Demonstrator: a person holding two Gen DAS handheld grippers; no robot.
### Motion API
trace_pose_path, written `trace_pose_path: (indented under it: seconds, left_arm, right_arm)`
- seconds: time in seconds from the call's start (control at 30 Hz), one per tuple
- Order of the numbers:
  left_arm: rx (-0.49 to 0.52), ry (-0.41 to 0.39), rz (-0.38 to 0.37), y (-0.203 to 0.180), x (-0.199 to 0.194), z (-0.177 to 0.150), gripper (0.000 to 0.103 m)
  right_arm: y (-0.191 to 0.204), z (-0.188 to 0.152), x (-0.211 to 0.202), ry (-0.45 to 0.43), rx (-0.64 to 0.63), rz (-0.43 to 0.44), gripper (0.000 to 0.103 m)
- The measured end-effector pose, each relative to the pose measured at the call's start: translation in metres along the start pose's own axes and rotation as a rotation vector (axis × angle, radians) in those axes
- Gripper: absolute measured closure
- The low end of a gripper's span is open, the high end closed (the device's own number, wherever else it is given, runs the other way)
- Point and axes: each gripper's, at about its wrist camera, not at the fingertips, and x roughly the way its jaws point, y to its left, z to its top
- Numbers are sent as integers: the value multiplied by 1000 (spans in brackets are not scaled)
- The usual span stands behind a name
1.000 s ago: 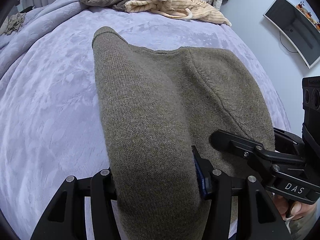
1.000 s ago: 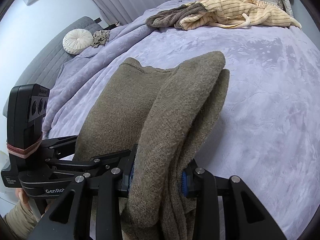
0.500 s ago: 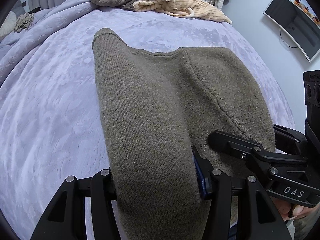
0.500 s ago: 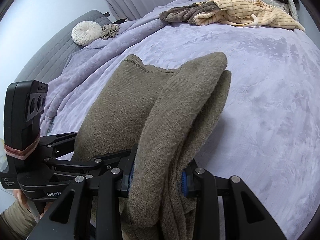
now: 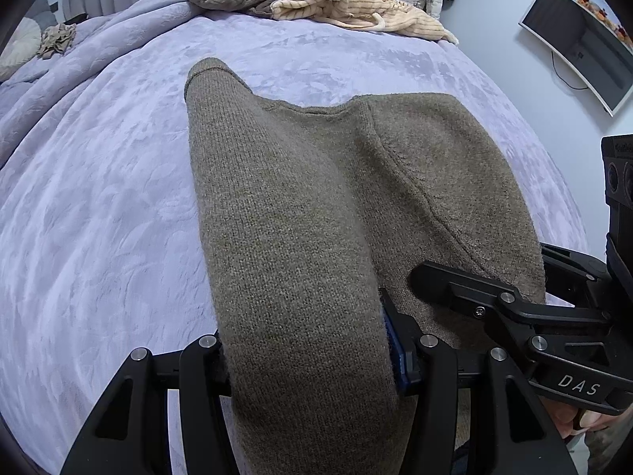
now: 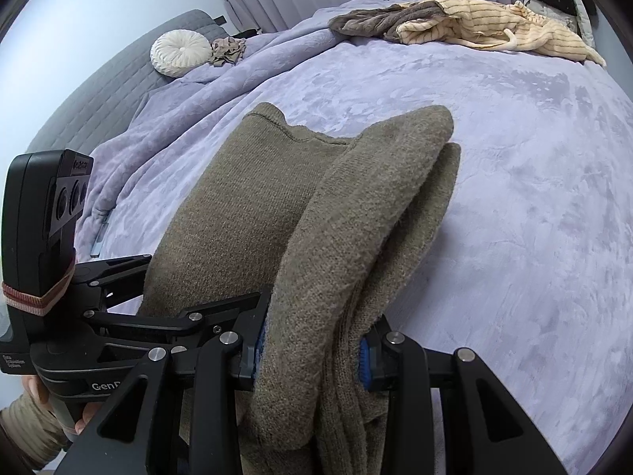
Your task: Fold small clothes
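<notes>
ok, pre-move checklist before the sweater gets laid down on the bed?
1. Left gripper clamped on olive sweater: ok.
2. Right gripper clamped on the bunched layers: ok.
3. Landing zone on lavender bedspread ahead of the sweater bare: ok.
4. Clothes pile at the far edge, apart from the sweater: ok.
5. Far folded edge even across: not ok, the left corner juts further out.
6. Fabric hanging below the grippers: cannot tell.

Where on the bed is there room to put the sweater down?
The blanket is bare between the sweater and the clothes pile at the far edge, also to the sweater's right. It is crowded by the pile, and far left by the cushion.
</notes>
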Motion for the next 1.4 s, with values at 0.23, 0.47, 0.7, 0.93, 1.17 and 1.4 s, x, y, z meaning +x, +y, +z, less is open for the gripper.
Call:
trace_pose_path:
  seconds: [0.23, 0.47, 0.7, 0.93, 1.17, 1.4]
  left_arm:
    - [-4, -2, -1, 3, -1, -10, 47]
    - [-21, 4, -20, 11, 7, -17, 47]
    - [-37, 5, -50, 19, 16, -25, 45]
    - [-68, -15, -86, 28, 23, -32, 36]
    - [-138, -33, -28, 44, 2, -37, 11]
    - [-86, -44, 135, 35, -11, -13, 11]
  right_arm:
    - [2, -4, 2, 4, -12, 13, 66]
    - [-7, -8, 10, 12, 8, 36, 66]
    - [-24, -18, 20, 30, 60, 72, 66]
    - [-43, -25, 30, 41, 131, 140, 65]
    - [-65, -29, 24, 26, 219, 157, 44]
    - [-28, 2, -21, -120, -24, 137, 40]
